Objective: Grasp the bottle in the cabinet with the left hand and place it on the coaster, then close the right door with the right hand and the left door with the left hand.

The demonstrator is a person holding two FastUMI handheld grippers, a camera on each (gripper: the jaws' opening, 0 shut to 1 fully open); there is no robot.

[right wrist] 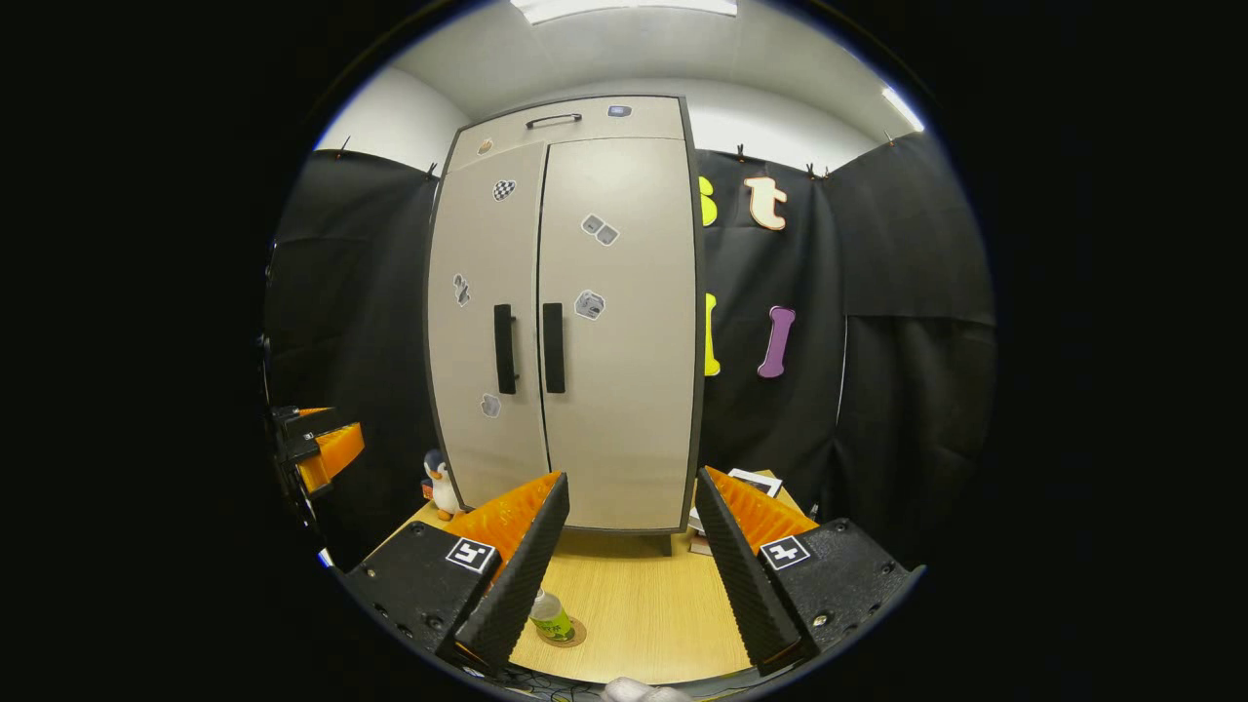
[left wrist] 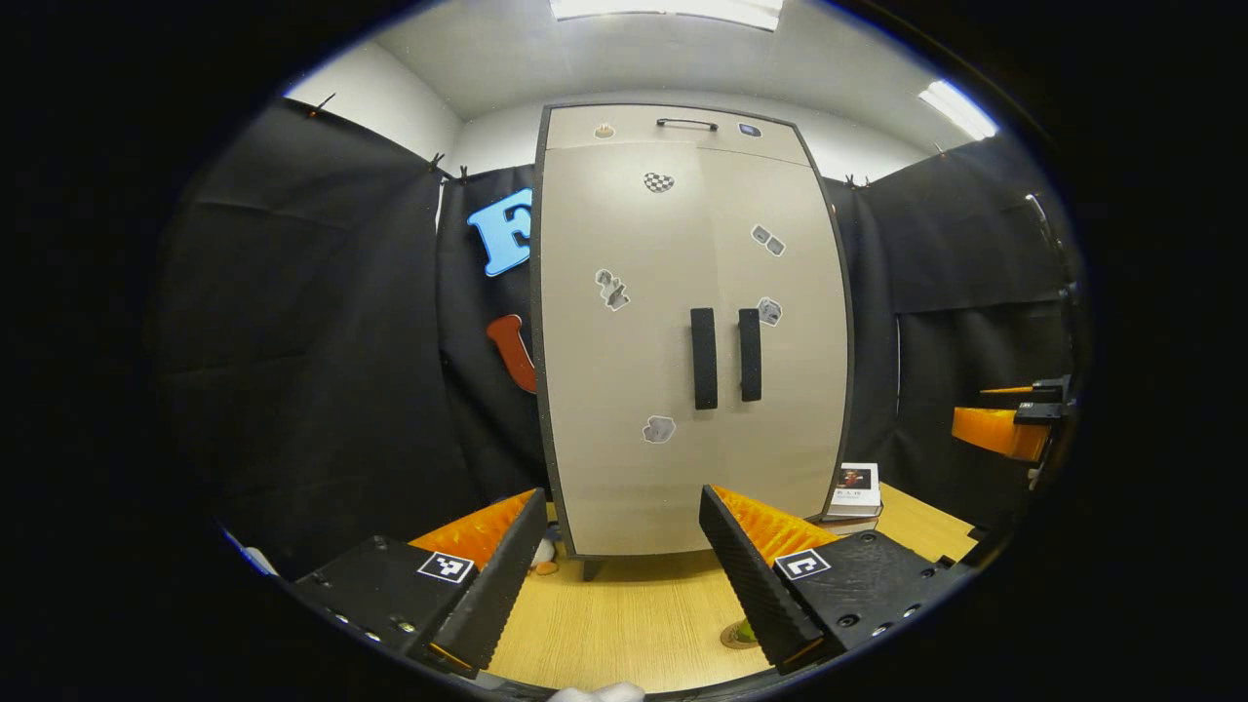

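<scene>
The bottle is mostly hidden: in the right gripper view just its lower part, with a green label, peeks out beside the right gripper's left finger, standing upright on the round coaster on the near part of the table. In the left gripper view the coaster is a sliver at the inner edge of the left gripper's right finger, with a bit of green above it that is too small to make out. Both grippers hang above the near table with their jaws spread wide and nothing between them. The cabinet stands at the far side of the table, both doors closed, the two dark handles side by side at the middle seam; the stickers on the doors are too small to read. In the left gripper view a small stack of books lies to the right of the cabinet, and the other gripper is cut off at the right edge. The right gripper view shows a toy penguin by the cabinet's left foot, which in the left gripper view is mostly covered by a finger. It also shows the other gripper at its left edge, partly cut off, and a flat item right of the cabinet, largely behind a finger.
</scene>
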